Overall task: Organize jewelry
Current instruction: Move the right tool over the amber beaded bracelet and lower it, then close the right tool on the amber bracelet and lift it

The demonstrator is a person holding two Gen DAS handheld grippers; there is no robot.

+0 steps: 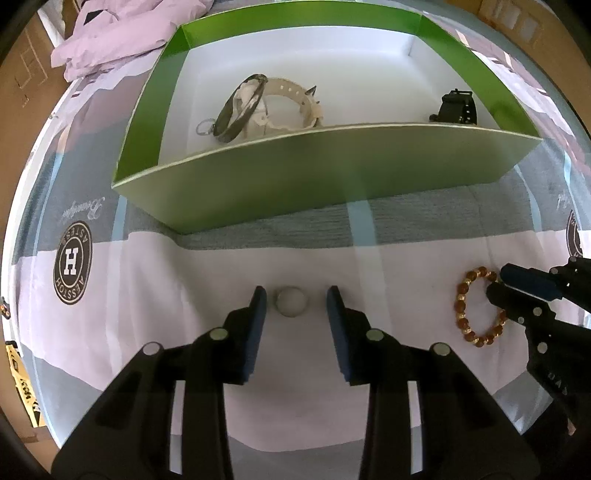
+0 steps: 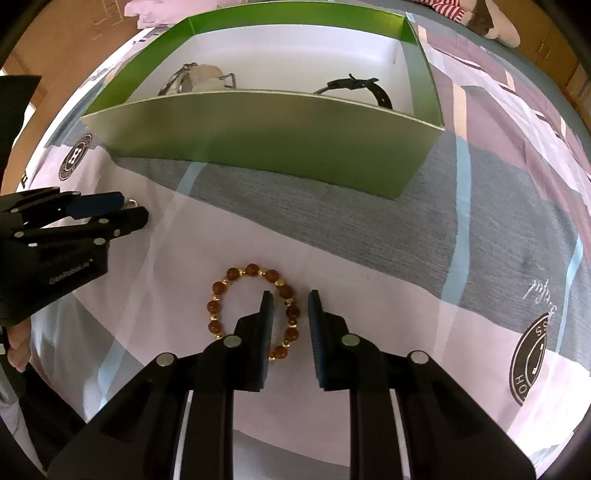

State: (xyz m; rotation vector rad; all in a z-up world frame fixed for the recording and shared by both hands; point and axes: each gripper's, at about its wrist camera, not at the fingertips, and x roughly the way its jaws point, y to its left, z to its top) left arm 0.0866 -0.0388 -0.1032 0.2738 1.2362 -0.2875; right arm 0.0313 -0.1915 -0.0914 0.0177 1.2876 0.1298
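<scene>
Two claws point down, both apart: the left gripper (image 1: 295, 295) brackets a small grey metal ring (image 1: 291, 302); the right gripper (image 2: 291, 301) straddles one side of a brown-and-gold beaded bracelet (image 2: 221, 293).

A small grey ring (image 1: 291, 301) lies flat at lower centre; a brown-and-gold bead bracelet (image 1: 478, 305) lies at right, outside the green box (image 1: 325, 173).

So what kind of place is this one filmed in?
Probably a bedroom, with the work done on a bed. The surface is a patterned bedsheet with printed logos, crumpled lilac bedding lies behind the green box, and cardboard cartons stand alongside.
</scene>
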